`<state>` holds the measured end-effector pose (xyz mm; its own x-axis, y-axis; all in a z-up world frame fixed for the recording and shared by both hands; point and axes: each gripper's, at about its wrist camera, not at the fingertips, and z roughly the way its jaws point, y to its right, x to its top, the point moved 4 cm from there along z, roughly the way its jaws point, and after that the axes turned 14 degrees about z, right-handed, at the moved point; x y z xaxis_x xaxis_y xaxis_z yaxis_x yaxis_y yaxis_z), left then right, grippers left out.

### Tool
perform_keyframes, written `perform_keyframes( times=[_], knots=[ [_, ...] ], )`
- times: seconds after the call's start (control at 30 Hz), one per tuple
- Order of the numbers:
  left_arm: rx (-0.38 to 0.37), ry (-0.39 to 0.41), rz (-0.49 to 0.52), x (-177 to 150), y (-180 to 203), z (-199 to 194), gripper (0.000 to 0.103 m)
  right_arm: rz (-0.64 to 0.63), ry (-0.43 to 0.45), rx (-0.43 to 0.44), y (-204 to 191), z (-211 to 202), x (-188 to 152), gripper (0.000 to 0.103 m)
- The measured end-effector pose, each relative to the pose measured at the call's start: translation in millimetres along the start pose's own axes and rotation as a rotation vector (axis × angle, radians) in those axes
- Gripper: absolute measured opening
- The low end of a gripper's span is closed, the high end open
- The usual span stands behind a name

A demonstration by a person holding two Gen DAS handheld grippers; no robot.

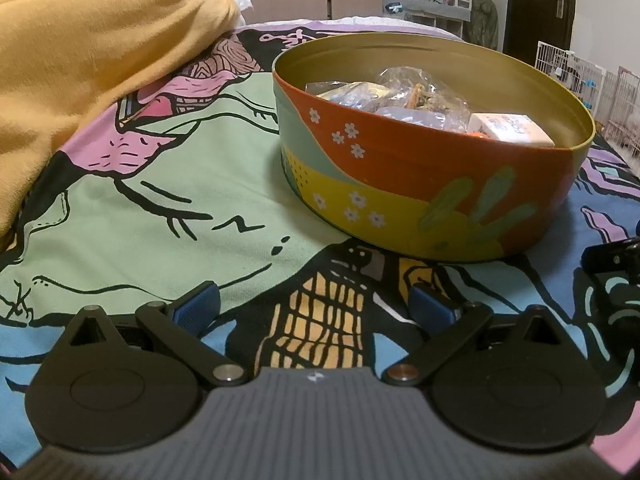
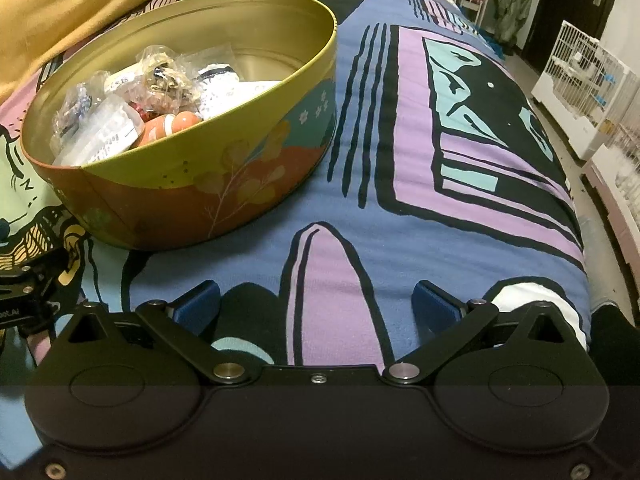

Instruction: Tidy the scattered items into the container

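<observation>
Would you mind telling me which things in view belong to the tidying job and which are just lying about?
Job: round tin; clear packets, white box and orange toy inside it.
Lying about: yellow blanket, patterned bedspread, white cages.

The left gripper (image 1: 316, 306) tilts downward over the bed, its jaws spread wide with nothing between them. The right gripper (image 2: 316, 306) does likewise, jaws fully apart and empty.

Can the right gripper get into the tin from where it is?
Probably yes: the right gripper is open and empty, the round tin has no lid, and only bare bedspread lies between them.
</observation>
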<state>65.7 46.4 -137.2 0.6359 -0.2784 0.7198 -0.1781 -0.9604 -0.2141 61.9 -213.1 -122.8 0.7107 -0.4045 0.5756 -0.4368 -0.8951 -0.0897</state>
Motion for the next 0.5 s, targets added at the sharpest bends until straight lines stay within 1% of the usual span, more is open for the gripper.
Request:
perform_keyframes(
  times=[0.5],
  knots=[
    [0.016, 0.016, 0.006, -1.3, 1.3, -0.7, 0.103, 0.004, 0.071, 0.003, 0.7, -2.4, -8.7, 0.103]
  ],
)
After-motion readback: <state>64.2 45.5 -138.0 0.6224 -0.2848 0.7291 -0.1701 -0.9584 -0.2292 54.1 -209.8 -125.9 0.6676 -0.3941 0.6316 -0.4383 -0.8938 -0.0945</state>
